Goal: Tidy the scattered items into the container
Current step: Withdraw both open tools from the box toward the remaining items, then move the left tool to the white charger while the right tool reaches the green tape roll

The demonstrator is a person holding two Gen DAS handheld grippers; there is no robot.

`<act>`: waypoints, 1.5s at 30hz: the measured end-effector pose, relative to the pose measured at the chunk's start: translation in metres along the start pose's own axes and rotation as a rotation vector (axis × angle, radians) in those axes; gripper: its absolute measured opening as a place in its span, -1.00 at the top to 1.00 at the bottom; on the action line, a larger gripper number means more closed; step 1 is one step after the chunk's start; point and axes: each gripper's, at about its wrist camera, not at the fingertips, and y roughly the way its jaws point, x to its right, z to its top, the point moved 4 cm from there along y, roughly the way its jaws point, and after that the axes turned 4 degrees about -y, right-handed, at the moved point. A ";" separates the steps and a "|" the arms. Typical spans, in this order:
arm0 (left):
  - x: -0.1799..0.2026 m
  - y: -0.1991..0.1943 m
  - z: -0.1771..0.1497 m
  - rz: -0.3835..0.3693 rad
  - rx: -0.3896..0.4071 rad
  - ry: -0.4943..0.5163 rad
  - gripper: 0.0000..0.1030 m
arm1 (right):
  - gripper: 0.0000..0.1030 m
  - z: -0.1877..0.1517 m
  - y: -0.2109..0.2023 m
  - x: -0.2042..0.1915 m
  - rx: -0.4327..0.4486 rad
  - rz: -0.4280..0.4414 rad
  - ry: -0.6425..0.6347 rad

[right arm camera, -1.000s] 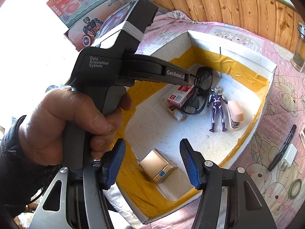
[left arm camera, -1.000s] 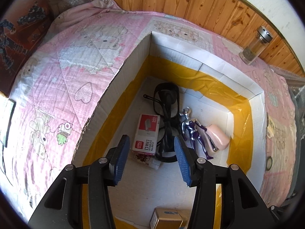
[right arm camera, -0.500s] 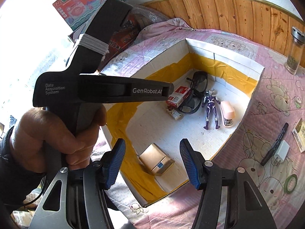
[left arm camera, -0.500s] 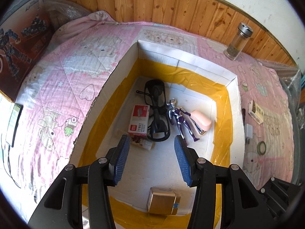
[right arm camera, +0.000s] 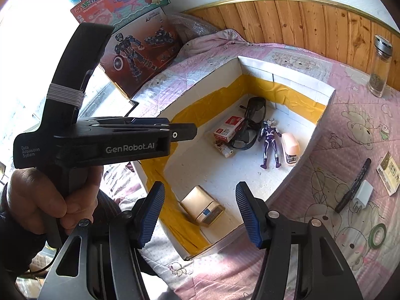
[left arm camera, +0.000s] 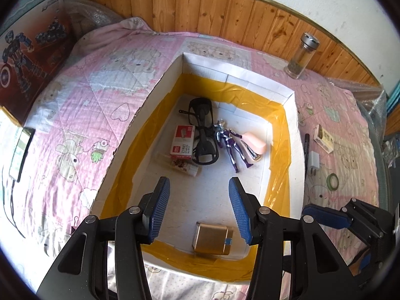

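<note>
A white box with yellow tape point(left arm camera: 240, 75) point(right arm camera: 287, 67) sits on the pink quilt. Inside lie black glasses point(left arm camera: 203, 130) point(right arm camera: 251, 125), a red staple box point(left arm camera: 182, 142) point(right arm camera: 228, 128), a purple figure point(left arm camera: 231, 145) point(right arm camera: 270, 141), a pink stapler point(left arm camera: 255, 145) point(right arm camera: 291, 150) and a gold box point(left arm camera: 212, 240) point(right arm camera: 202, 208). Outside on the right lie a black marker point(right arm camera: 352, 186) point(left arm camera: 305, 155), a white charger point(right arm camera: 361, 196) point(left arm camera: 313, 162), a green tape ring point(right arm camera: 377, 235) point(left arm camera: 332, 181) and a small carton point(right arm camera: 388, 172) point(left arm camera: 323, 138). My left gripper point(left arm camera: 198, 207) is open and empty above the box. My right gripper point(right arm camera: 200, 212) is open and empty over the box's near corner.
A glass jar with a metal lid point(left arm camera: 301, 56) point(right arm camera: 380, 66) stands by the wooden wall panel. Toy boxes point(right arm camera: 130, 32) point(left arm camera: 27, 50) lean at the left. A phone point(left arm camera: 21, 155) lies on the quilt's left edge. The left gripper's body point(right arm camera: 100, 140) fills the right wrist view's left.
My left gripper has pulled back and up from the box floor, so the whole box and the items on the right now show. The right gripper has also drawn back slightly.
</note>
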 end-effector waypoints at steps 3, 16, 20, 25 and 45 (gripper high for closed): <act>0.001 -0.006 -0.007 0.015 0.015 0.019 0.00 | -0.17 -0.002 -0.006 0.000 0.018 -0.006 -0.005; 0.025 -0.028 -0.026 0.002 0.058 0.087 0.00 | -0.17 -0.015 -0.039 0.007 0.098 -0.007 -0.038; 0.041 -0.036 -0.032 -0.006 0.076 0.124 0.00 | -0.17 -0.021 -0.049 0.018 0.118 -0.009 -0.021; 0.060 -0.043 -0.042 -0.052 0.077 0.143 0.00 | -0.17 -0.030 -0.057 0.032 0.137 -0.004 0.018; 0.193 -0.004 -0.047 -0.241 0.004 0.256 0.00 | -0.17 -0.111 -0.090 0.207 0.095 -0.347 0.400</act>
